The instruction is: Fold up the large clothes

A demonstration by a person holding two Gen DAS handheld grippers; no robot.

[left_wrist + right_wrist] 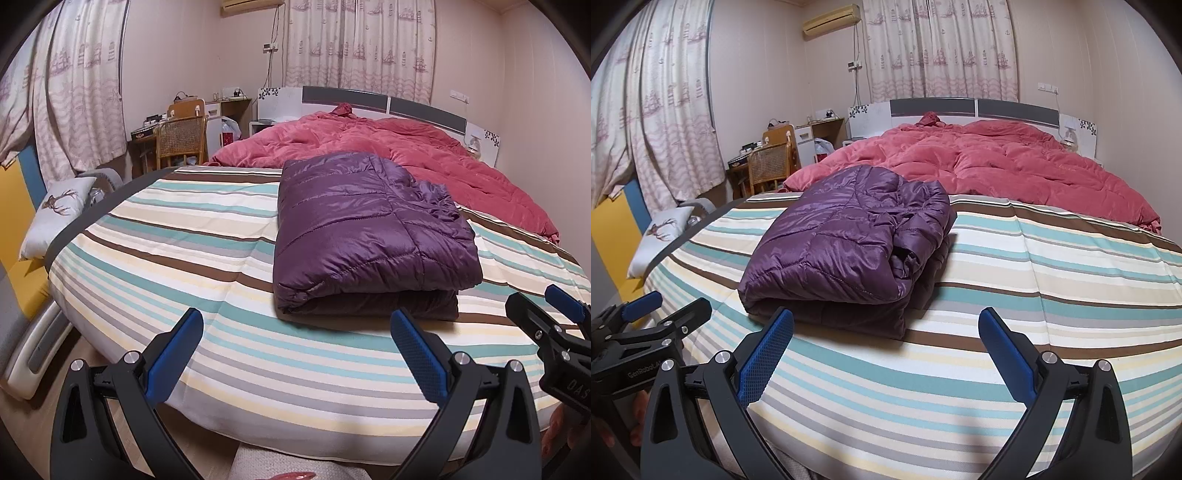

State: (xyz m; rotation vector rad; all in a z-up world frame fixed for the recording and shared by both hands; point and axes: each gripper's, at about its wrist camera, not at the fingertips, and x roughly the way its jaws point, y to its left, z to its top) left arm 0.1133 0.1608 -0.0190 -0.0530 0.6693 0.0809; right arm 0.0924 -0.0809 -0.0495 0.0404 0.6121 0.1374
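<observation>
A purple quilted down jacket point(369, 232) lies folded into a thick rectangular bundle on the striped bedspread point(184, 236). My left gripper point(295, 350) hovers open over the foot of the bed, short of the bundle and to its left, with nothing between its blue pads. In the right wrist view the same jacket point(849, 243) sits ahead and to the left. My right gripper point(886, 350) is open too, held back from the bundle's front right corner. Each gripper shows at the edge of the other's view: the right gripper point(546, 314) and the left gripper point(661, 314).
A red quilt point(388, 147) covers the head half of the bed below the headboard point(369, 98). A deer-print pillow point(55, 218) and a yellow panel point(14, 221) lie off the bed's left side. A wicker chair point(181, 140) and cluttered desk stand by the curtains.
</observation>
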